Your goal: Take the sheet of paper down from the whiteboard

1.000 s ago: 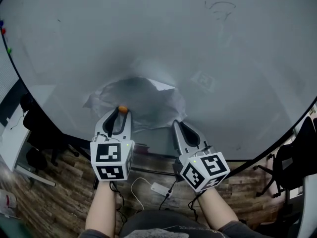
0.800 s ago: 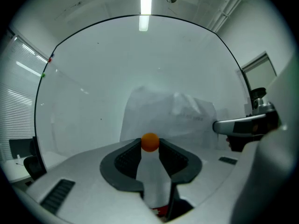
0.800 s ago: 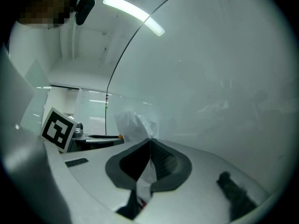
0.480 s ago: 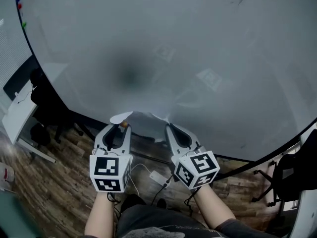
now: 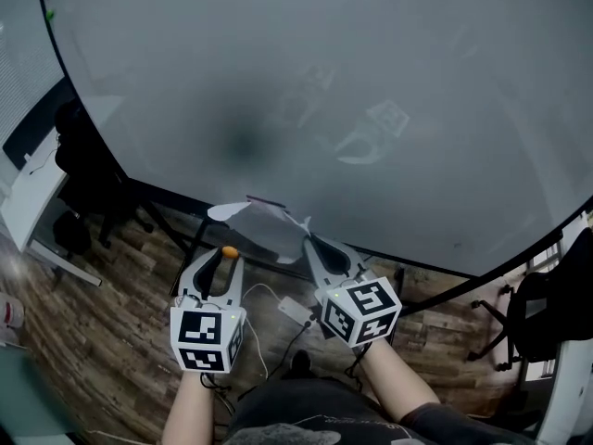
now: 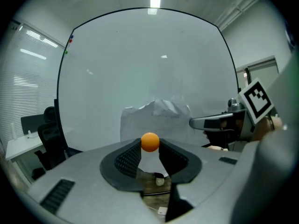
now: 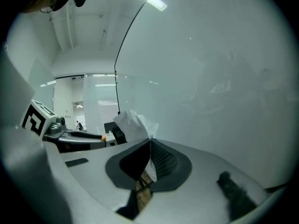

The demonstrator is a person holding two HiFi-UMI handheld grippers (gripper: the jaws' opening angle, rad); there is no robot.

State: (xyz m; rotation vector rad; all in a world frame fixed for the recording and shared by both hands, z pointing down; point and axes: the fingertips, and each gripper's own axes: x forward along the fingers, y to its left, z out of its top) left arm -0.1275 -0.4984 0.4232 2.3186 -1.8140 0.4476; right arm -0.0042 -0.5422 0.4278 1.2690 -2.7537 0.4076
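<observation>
**Sheet is off the board**

Both hands have come down since a second ago, and the sheet (image 5: pixel 262 222) has come down with them. Back then it lay crumpled against the board (image 5: pixel 371 82). Now it hangs low, by the board's bottom edge, over the wood floor (image 5: pixel 120 341).

Our right tongs (image 5: pixel 308 243) are shut tight on one edge of the sheet, so the sheet is in our grip. Our left tongs (image 5: pixel 226 258) pinch a little orange ball (image 6: pixel 150 142) at their tips. We think this ball is the magnet that pinned the sheet up.

We judge the main job as done, because nothing pins the sheet to the board any more. What is left is to carry the sheet clear and put it and the ball down. We see no worktop to put them on.

Some things are hard to see. The sheet is crumpled, and its print is too small to read. We cannot tell if its far edge touches the board. The board's top is cut off.
</observation>
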